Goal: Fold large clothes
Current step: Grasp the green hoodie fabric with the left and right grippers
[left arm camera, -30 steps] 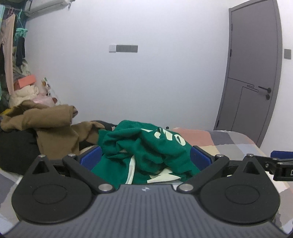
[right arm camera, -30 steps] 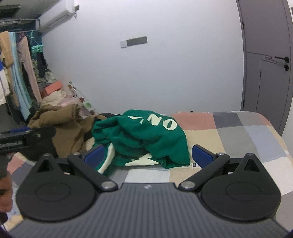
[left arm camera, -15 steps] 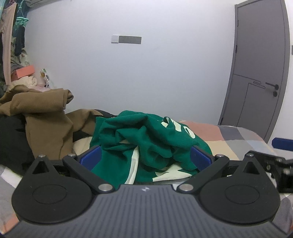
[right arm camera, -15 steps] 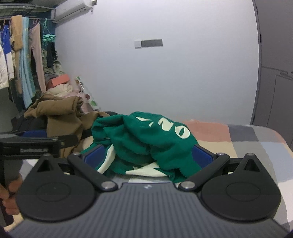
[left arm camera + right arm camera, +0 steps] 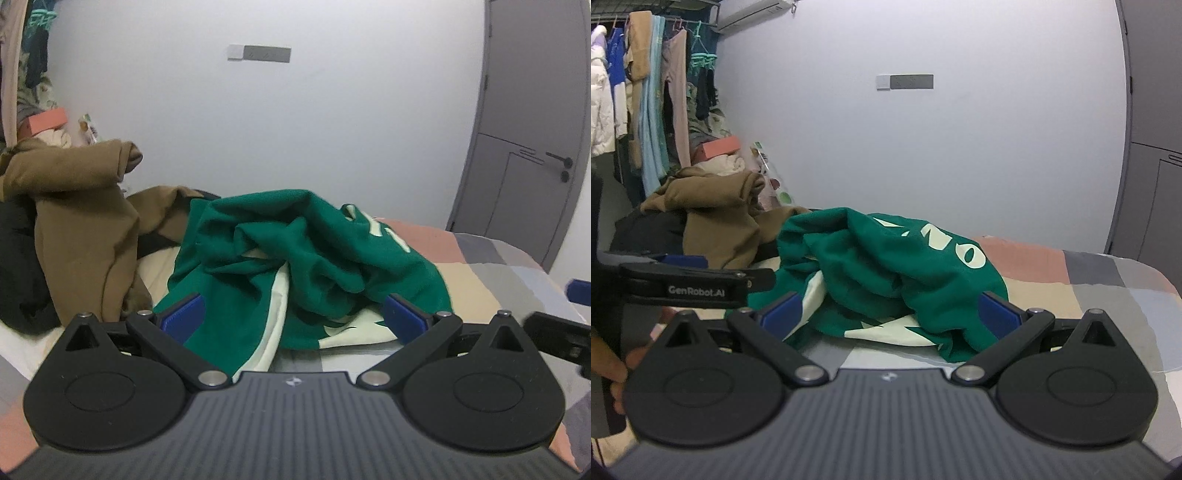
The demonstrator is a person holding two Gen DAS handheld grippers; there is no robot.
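A crumpled green garment with cream stripes and letters (image 5: 306, 258) lies in a heap on the patchwork bed; it also shows in the right wrist view (image 5: 886, 280). My left gripper (image 5: 293, 317) is open, its blue pads wide apart, close in front of the heap's near edge. My right gripper (image 5: 892, 314) is open too, facing the heap from the front right. The left gripper's black body (image 5: 690, 284) shows at the left of the right wrist view. Neither gripper holds cloth.
A brown garment (image 5: 81, 221) and dark clothes (image 5: 18, 266) are piled to the left of the green heap. The checked bedspread (image 5: 1108, 291) stretches to the right. A grey door (image 5: 528, 147) stands at the right; hanging clothes (image 5: 646, 103) are at the far left.
Both grippers have moved forward and lower toward the green heap, which now looks larger between the open pads. Both stayed open.
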